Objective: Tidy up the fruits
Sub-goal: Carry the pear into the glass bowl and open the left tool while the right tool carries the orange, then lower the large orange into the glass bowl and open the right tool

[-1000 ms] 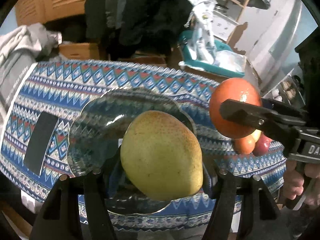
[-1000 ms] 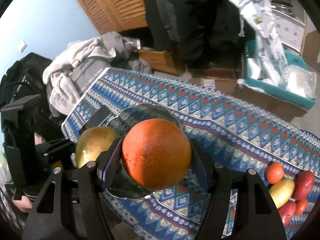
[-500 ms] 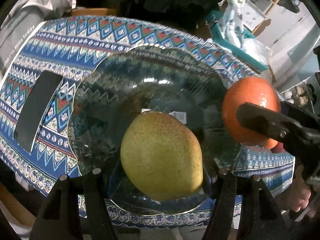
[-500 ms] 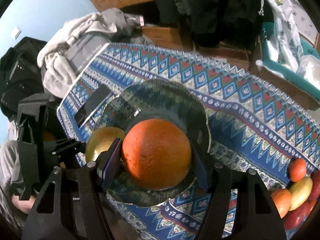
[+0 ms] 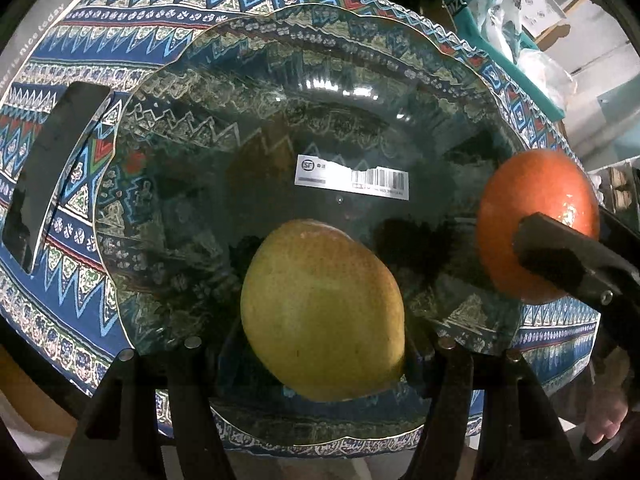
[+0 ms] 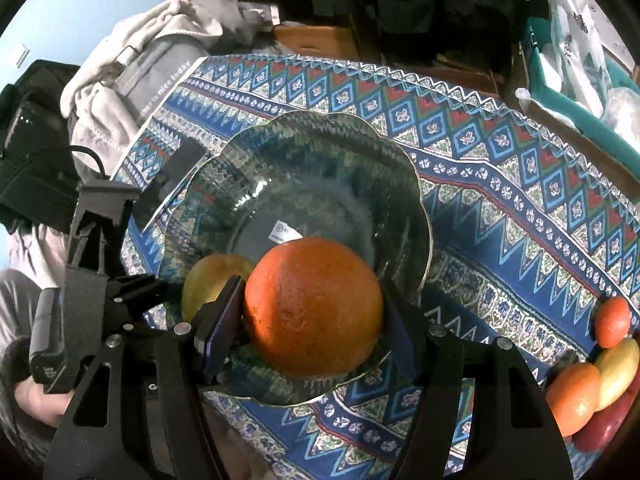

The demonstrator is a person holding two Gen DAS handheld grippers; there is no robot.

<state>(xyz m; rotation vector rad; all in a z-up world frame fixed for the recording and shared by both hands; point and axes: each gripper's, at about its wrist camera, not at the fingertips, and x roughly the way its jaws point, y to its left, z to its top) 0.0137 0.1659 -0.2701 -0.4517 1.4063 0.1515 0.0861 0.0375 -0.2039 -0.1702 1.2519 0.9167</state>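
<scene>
Both fruits have dropped closer to the glass bowl [image 5: 168, 128]: our left gripper [image 5: 320, 344] clenches the pear [image 5: 320, 312], our right gripper [image 6: 312, 320] the orange [image 6: 312, 312], both angled down over the bowl. Released together, they could collide and roll out onto the tablecloth [image 6: 520, 208].

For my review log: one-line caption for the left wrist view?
Left gripper holds a yellow-green mango over the glass plate; right gripper brings an orange.
</scene>
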